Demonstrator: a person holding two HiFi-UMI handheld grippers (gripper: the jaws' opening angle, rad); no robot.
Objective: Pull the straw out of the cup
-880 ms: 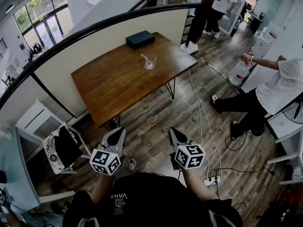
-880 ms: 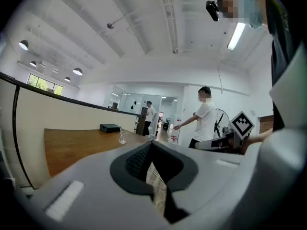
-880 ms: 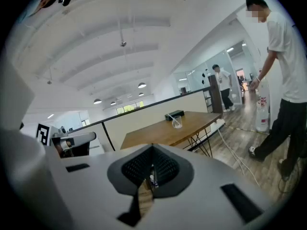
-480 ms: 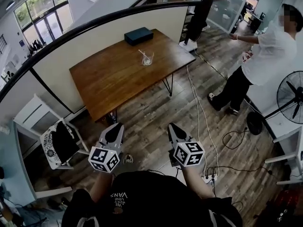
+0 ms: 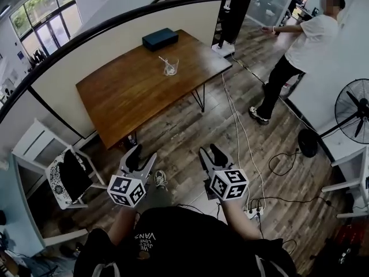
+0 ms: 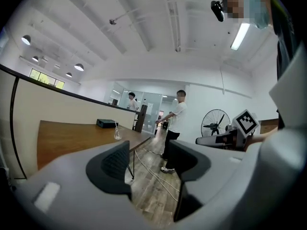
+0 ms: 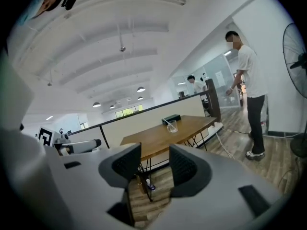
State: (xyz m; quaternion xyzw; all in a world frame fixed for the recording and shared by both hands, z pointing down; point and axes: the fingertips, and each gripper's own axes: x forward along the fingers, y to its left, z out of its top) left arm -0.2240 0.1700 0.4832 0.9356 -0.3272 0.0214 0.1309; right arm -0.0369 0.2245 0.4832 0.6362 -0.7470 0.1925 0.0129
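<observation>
A clear cup (image 5: 169,68) with a thin straw (image 5: 163,60) leaning out of it stands toward the far end of a brown wooden table (image 5: 127,97). It is far ahead of both grippers. My left gripper (image 5: 139,154) and right gripper (image 5: 210,154) hang side by side over the wood floor, both open with nothing between their fingers. In the left gripper view the cup (image 6: 117,134) shows small beyond the open left gripper (image 6: 148,158). The right gripper view has the cup (image 7: 172,126) above the open right gripper (image 7: 155,164).
A dark box (image 5: 160,38) lies at the table's far end. A person in a white shirt (image 5: 302,42) stands at the right. A floor fan (image 5: 353,111), cables (image 5: 238,126), a power strip (image 5: 253,212) and a white chair (image 5: 63,175) surround me.
The jaws of both grippers have spread apart. The person in white has walked from the right edge toward the back right. The table has slid slightly left in the head view.
</observation>
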